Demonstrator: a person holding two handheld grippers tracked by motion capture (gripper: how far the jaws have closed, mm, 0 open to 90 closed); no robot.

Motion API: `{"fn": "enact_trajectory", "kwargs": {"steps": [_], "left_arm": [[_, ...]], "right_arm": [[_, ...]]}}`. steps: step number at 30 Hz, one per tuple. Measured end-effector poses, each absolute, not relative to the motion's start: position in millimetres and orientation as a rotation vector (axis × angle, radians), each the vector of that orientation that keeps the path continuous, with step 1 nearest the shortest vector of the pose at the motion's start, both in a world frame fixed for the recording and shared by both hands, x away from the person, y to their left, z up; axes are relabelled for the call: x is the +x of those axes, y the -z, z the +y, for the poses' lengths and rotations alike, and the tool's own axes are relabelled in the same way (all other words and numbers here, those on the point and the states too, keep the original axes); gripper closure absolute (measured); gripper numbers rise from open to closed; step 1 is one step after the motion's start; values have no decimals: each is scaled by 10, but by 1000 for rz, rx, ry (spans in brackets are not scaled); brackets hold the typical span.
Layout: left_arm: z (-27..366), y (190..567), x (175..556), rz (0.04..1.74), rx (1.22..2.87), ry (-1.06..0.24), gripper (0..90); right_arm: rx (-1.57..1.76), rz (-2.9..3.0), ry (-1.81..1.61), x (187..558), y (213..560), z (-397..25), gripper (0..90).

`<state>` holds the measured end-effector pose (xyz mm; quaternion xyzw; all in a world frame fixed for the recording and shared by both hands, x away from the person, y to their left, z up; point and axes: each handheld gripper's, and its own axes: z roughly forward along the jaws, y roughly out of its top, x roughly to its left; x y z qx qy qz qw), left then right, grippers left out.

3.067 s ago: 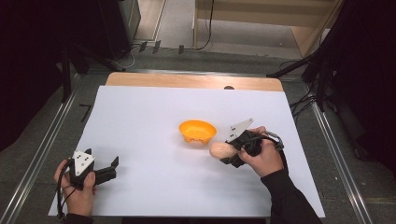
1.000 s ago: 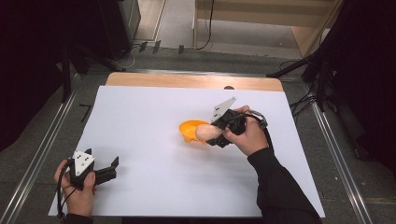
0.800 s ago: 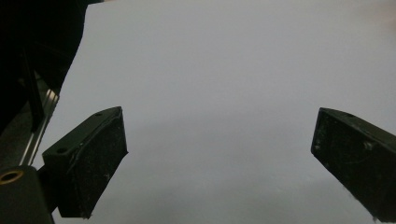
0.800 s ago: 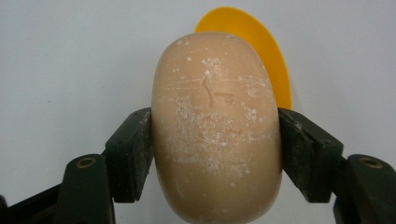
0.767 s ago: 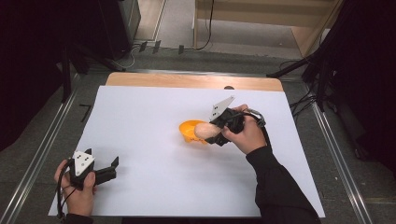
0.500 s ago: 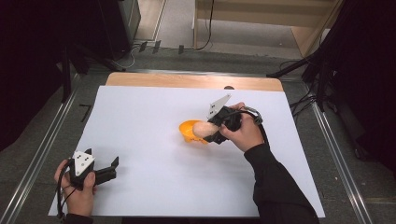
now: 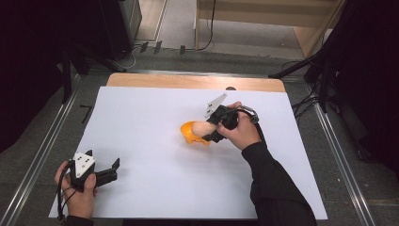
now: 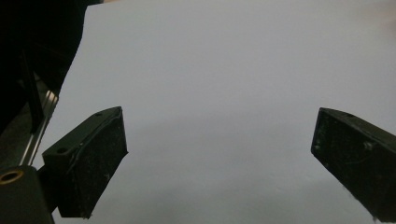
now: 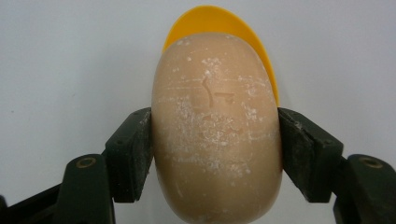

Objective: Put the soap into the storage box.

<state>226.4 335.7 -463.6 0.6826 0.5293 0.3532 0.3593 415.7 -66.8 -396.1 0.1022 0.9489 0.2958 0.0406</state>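
the tan, rounded lump [image 9: 215, 126], like a bread roll or a worn bar of soap with pale flecks on its skin, sits pinched crosswise between the two black jaws of the right gripper [image 9: 215, 154]; each pad presses a flank and the bulk of it bulges past the jaw tips. just beyond and below it lies the orange bowl [image 9: 254, 44], its rim peeking out behind the lump's far end. in the high view the lump [image 7: 203, 127] hangs over the bowl [image 7: 189, 133], right at the gripper's nose, though whether it touches the bowl's inside cannot be told.

the step looks like a placement into the bowl. to do it well, i judge the lump should be brought over the bowl's middle rather than its near rim, lowered until it rests, and only then let go, with the jaws spreading evenly so the light bowl is not nudged or tipped on the white table [image 7: 155, 179].

the right hand [image 7: 242, 132] wraps the gripper's handle from behind, the dark-sleeved forearm reaching in on a diagonal and the tool pointing away from it toward the bowl, tilted somewhat downward. well apart, the left gripper [image 7: 112, 170] lies low on the table in the left hand [image 7: 77, 195], jaws spread wide on nothing, bare white surface between them.
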Motion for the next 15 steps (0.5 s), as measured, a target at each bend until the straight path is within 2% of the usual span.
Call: {"fn": "enact_trajectory", "kwargs": {"steps": [15], "left_arm": [[3356, 4635, 2260, 1361, 1762, -915, 39]], "right_arm": [[302, 2920, -904, 4259, 3986, -558, 327]]}}
